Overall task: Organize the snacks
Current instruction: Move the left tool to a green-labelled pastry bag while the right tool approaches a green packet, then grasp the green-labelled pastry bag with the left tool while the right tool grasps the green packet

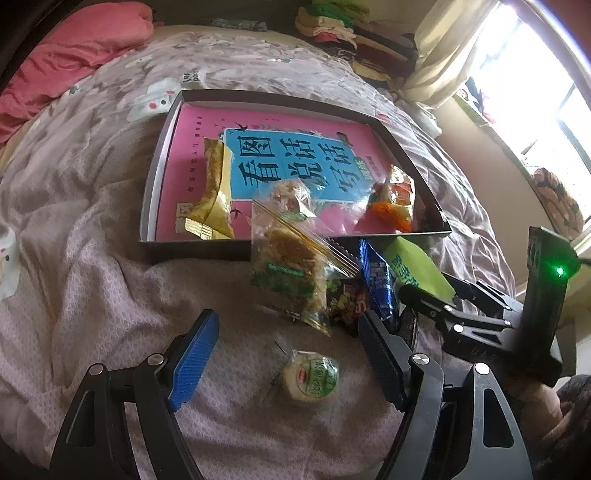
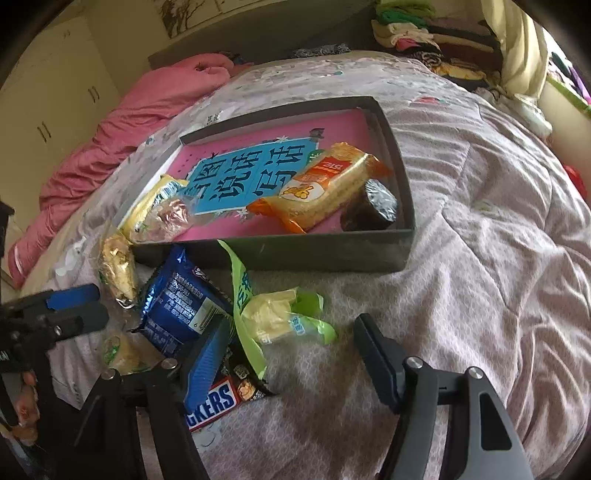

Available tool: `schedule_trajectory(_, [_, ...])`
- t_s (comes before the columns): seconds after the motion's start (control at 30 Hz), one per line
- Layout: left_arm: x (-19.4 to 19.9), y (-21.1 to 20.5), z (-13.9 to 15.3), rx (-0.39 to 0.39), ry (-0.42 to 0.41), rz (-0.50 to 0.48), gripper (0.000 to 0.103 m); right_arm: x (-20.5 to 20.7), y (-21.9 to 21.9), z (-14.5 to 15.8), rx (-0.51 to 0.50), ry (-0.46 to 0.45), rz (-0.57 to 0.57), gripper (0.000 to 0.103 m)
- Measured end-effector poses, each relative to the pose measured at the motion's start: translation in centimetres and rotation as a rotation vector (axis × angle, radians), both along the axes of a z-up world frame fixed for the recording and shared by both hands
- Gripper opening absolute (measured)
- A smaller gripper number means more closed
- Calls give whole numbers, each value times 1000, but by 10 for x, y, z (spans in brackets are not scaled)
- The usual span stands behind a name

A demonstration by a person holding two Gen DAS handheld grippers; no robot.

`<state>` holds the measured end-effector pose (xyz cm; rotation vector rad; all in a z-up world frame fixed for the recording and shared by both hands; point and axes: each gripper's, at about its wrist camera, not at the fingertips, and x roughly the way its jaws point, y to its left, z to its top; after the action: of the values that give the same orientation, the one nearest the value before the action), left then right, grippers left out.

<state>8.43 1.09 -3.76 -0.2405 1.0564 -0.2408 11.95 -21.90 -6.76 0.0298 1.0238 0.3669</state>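
A dark shallow box (image 1: 192, 247) (image 2: 273, 254) with a pink and blue book lining it sits on the bed. It holds a yellow pack (image 1: 212, 199), an orange cracker pack (image 2: 325, 188), a dark round snack (image 2: 376, 206) and a clear-wrapped cake (image 1: 290, 195). In front of the box lie a clear bag of pastries (image 1: 291, 273), a blue packet (image 2: 177, 306), a green packet (image 2: 273, 317) and a Snickers bar (image 2: 214, 402). My left gripper (image 1: 286, 354) is open over a round green-labelled cake (image 1: 310, 376). My right gripper (image 2: 291, 362) is open just short of the green packet.
The bed is covered by a wrinkled pale pink quilt (image 2: 480, 258). A red-pink blanket (image 1: 62, 62) is bunched at the far left. Folded clothes (image 1: 351, 33) are stacked by the curtain and window at the far right. The left gripper (image 2: 79, 306) shows at the right wrist view's left edge.
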Motion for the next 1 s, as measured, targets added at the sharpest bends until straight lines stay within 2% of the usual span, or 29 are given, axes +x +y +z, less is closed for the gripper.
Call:
schedule_trajectory(0.13, [3,1,-3,-5,4,6,79,-1,6,-2,-55,-36,21,68])
schedule_trajectory(0.43, [9,1,-5,-15,1,14,79,0,17,-4,-143,-77,58,57])
schedule_trajectory(0.53, [12,1,-6,-16,3,14,79,1,23,-8,-184,-83,71,48])
schedule_trajectory(0.6, [14,0,-7,-13,5,18,79,2,29,-13,-226,-86,75,46])
schedule_trajectory(1.0, [27,2,-10,-18,-33,38,79,2,24,-4,-168,-102,63,42])
